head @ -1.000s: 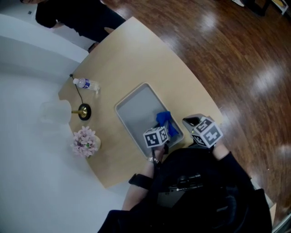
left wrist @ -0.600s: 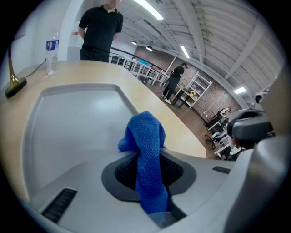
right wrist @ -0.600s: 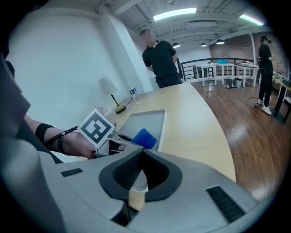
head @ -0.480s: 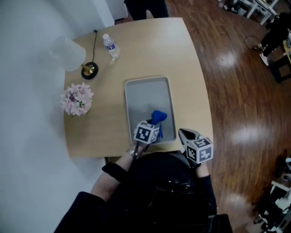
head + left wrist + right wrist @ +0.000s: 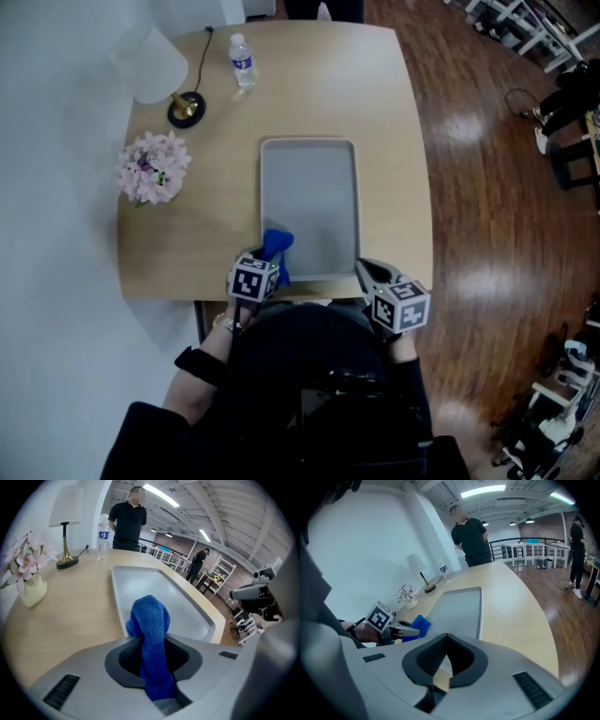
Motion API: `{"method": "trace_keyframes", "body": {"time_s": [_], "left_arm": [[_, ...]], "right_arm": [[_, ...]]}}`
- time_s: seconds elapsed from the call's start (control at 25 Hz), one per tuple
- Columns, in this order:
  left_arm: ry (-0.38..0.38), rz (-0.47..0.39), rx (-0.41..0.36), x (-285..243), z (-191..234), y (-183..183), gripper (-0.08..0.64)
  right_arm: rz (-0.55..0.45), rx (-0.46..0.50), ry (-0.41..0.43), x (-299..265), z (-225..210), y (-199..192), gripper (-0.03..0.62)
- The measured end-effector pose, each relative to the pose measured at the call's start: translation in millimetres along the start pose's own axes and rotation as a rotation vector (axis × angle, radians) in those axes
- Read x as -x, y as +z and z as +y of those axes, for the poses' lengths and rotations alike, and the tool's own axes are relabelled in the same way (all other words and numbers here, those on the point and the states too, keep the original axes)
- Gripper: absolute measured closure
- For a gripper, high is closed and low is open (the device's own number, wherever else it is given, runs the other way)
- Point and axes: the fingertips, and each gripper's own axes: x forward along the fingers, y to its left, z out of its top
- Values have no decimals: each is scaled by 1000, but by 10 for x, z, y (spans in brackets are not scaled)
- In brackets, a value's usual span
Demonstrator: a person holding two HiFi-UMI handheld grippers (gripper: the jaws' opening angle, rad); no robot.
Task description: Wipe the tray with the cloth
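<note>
Left claw (image 5: 151,644) grips a bunched blue cloth (image 5: 150,616) at the tray (image 5: 154,581) rim just ahead; it should press flat and sweep forward, with the right claw (image 5: 443,665) closed and empty alongside.

The light wooden table (image 5: 394,141) carries a grey tray (image 5: 309,202) near its centre, a vase of pink flowers (image 5: 153,167) at nine o'clock, a lamp (image 5: 186,109) at ten and a water bottle (image 5: 243,63) at eleven.

Steeply down from high above the table (image 5: 394,112); low and close from 2 gripper cameras, apparently both facing along the same tray (image 5: 309,178).
</note>
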Motion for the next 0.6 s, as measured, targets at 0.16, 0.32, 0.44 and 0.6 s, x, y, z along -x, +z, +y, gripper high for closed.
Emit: {"method": "trace_keyframes", "body": {"time_s": [0.16, 0.32, 0.44, 0.6], "left_arm": [[60, 4, 44, -76, -143, 4, 462], [94, 7, 82, -198, -373, 59, 462], [101, 5, 138, -346, -639, 130, 462], [125, -8, 241, -537, -967, 236, 462]], "right_arm": [[-31, 56, 22, 123, -185, 205, 586], [-40, 49, 38, 320, -523, 172, 586], [-42, 26, 51, 419, -817, 108, 586], [-26, 59, 92, 534, -1074, 94, 586]]}}
